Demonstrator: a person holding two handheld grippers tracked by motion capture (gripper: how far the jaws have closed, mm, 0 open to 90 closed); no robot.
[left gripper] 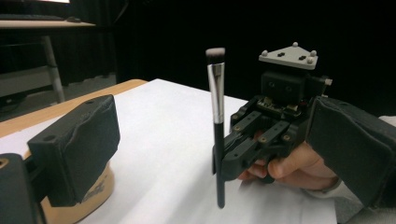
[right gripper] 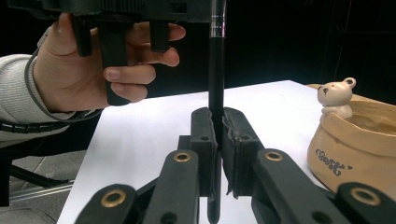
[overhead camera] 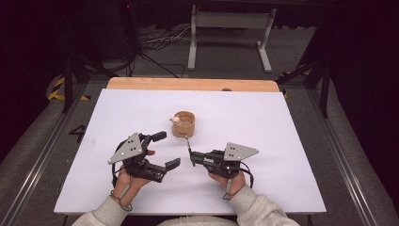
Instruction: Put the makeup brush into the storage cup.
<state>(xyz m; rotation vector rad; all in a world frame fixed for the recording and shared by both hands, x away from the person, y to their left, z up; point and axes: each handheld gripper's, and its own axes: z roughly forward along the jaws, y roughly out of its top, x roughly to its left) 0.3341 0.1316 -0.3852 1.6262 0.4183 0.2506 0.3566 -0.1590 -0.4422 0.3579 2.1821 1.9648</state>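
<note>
Two grippers sit low over the white surface point(overhead camera: 263, 122) in the high view: left gripper point(overhead camera: 165, 149) w/ fingers spread wide, right gripper point(overhead camera: 193, 155) clamped on a makeup brush point(overhead camera: 188, 147) just near the tan cup point(overhead camera: 183, 124). Left gripper view: brush point(left gripper: 216, 126) stands upright, bristles up, pinched low on its handle, probably so the free hand can take it. Right gripper view: fingers point(right gripper: 203, 140) narrow, squeezing the black handle; bear figure point(right gripper: 337, 97) on the cup rim.

One brush point(left gripper: 216, 116), one cup point(overhead camera: 183, 124).
</note>
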